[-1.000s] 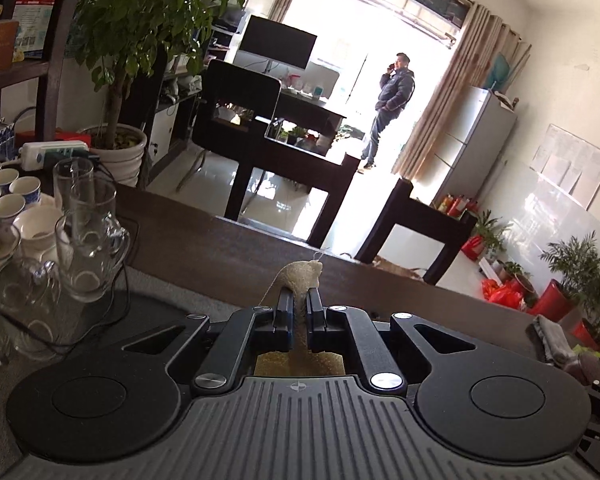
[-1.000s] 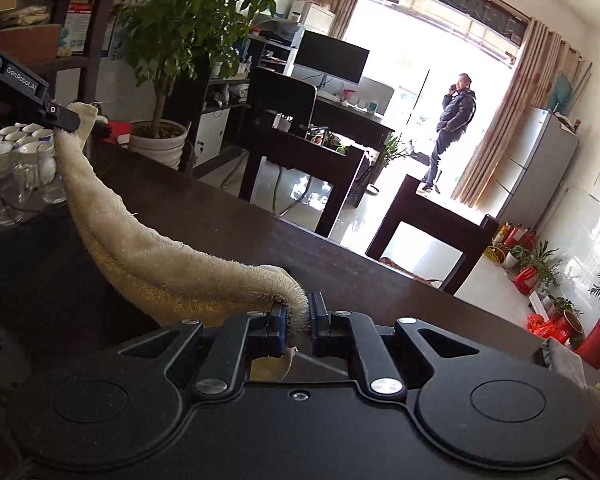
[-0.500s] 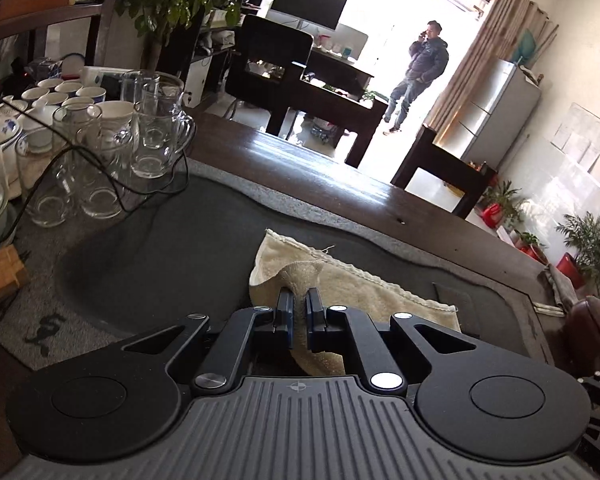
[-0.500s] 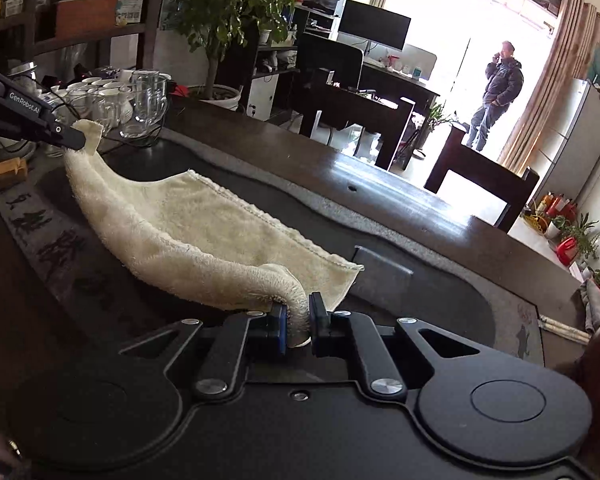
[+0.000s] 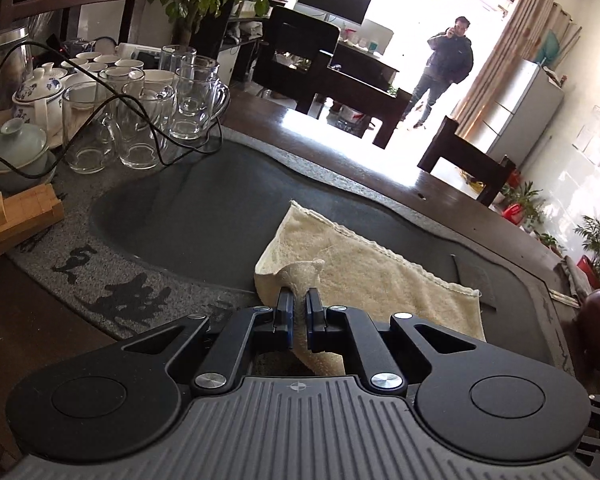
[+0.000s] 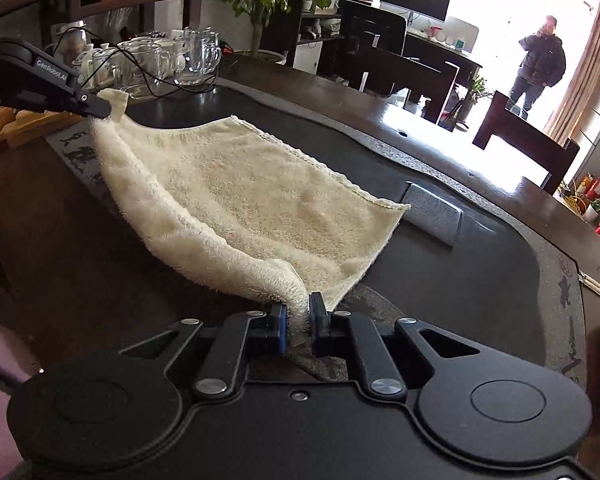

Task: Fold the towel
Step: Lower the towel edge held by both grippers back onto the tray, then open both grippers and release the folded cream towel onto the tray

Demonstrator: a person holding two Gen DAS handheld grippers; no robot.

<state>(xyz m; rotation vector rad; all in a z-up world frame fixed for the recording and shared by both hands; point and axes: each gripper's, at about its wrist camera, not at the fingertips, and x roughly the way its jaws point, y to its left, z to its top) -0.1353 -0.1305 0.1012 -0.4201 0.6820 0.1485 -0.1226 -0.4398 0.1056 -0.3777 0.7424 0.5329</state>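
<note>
Two grippers hold one cream towel by its near corners, over the dark stone tea tray sunk into the wooden table. From the right wrist camera, the right gripper sits at 6 o'clock, its jaws clenched on a bunched corner of the cloth. From there the raised near edge runs as a thick rolled ridge toward 10 o'clock, up to the left gripper, whose tips pinch the other near corner. That ridge is the towel's long axis in this view, slanting from lower centre to upper left. The rest of the towel lies spread flat on the tray beyond the ridge, its hemmed far edge running roughly parallel to it and ending in a corner at about 3 o'clock, just beside a pale rectangular block in the tray.

From the left wrist camera, the left gripper grasps a small peak of cloth between its closed jaws, with the flat part reaching toward 2 o'clock. Glass mugs and a teapot stand at 10 o'clock on the tray's rim. A person stands in the bright doorway at 1 o'clock
</note>
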